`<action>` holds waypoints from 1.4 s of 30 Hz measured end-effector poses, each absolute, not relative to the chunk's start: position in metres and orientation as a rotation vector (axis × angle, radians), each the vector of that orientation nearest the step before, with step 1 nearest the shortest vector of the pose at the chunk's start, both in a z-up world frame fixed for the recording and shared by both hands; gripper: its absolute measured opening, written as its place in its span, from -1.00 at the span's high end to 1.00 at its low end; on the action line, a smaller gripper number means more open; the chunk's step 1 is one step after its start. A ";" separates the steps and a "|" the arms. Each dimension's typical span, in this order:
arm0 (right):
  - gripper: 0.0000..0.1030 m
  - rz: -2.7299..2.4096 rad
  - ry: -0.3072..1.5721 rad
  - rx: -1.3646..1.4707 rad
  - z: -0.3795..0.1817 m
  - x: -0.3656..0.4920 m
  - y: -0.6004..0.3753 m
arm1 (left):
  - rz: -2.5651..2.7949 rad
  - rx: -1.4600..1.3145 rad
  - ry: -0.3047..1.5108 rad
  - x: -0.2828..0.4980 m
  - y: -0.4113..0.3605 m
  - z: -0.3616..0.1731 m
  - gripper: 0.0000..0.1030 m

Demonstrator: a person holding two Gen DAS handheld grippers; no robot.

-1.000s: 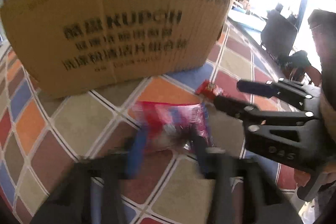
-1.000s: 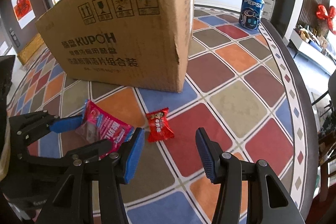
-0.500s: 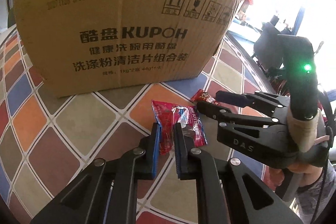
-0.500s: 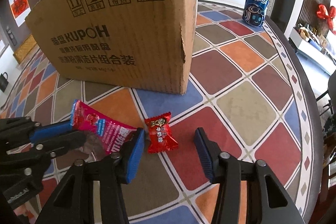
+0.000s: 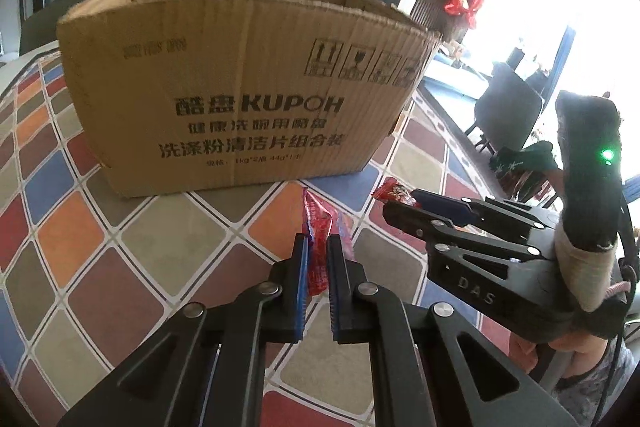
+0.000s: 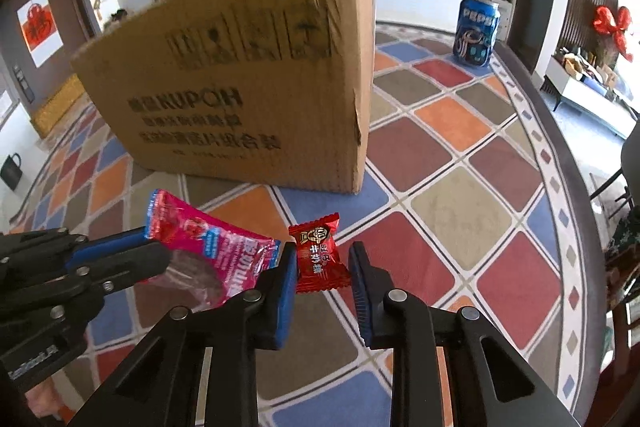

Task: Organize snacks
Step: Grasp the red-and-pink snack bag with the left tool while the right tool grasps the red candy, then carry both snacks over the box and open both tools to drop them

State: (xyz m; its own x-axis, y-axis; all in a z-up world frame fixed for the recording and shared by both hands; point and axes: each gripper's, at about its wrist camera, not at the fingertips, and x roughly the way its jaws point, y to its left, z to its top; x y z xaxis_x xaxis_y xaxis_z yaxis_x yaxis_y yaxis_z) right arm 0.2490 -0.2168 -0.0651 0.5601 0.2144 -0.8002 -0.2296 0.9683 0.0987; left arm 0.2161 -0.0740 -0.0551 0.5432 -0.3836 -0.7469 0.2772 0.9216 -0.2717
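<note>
My left gripper (image 5: pixel 318 247) is shut on a pink-red snack packet (image 5: pixel 319 239) and holds it off the table; the packet also shows in the right wrist view (image 6: pixel 208 251), pinched by the left gripper (image 6: pixel 148 251). A small red candy (image 6: pixel 319 253) sits between the fingers of my right gripper (image 6: pixel 322 261), which stand around it, close to its sides and not pressing it. In the left wrist view the right gripper (image 5: pixel 400 205) is at the right with the candy (image 5: pixel 394 191) at its tips. An open-topped cardboard box (image 5: pixel 240 95) stands just behind.
The table has a tablecloth (image 6: pixel 460 211) of coloured diamond tiles. A Pepsi can (image 6: pixel 478 31) stands at the far right behind the box (image 6: pixel 256 87). The table's curved edge (image 6: pixel 576 163) runs along the right. Chairs (image 5: pixel 504 111) stand beyond it.
My left gripper has lifted the pink-red packet off the table and turned it edge-on. My right gripper has narrowed around the red candy. Both views have risen relative to the box.
</note>
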 end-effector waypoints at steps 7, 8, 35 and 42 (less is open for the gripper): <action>0.48 0.276 0.885 0.005 -0.041 0.232 -0.211 | -0.393 -0.149 0.871 0.205 -0.068 -0.037 0.81; 0.48 0.280 0.878 0.007 -0.038 0.230 -0.210 | -0.392 -0.152 0.862 0.204 -0.068 -0.035 0.81; 0.48 0.313 0.642 0.039 0.054 0.217 -0.188 | -0.362 -0.148 0.598 0.196 -0.040 0.055 0.81; 0.48 0.311 0.592 0.051 0.075 0.226 -0.184 | -0.340 -0.124 0.544 0.208 -0.036 0.075 0.81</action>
State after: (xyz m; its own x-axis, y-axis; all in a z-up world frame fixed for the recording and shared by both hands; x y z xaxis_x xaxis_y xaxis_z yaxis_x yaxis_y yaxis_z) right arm 0.2264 -0.1841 0.0749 0.7847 0.3024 -0.5411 -0.2736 0.9523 0.1354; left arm 0.2076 -0.0357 0.0753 0.8016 -0.3491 -0.4854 0.2840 0.9367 -0.2046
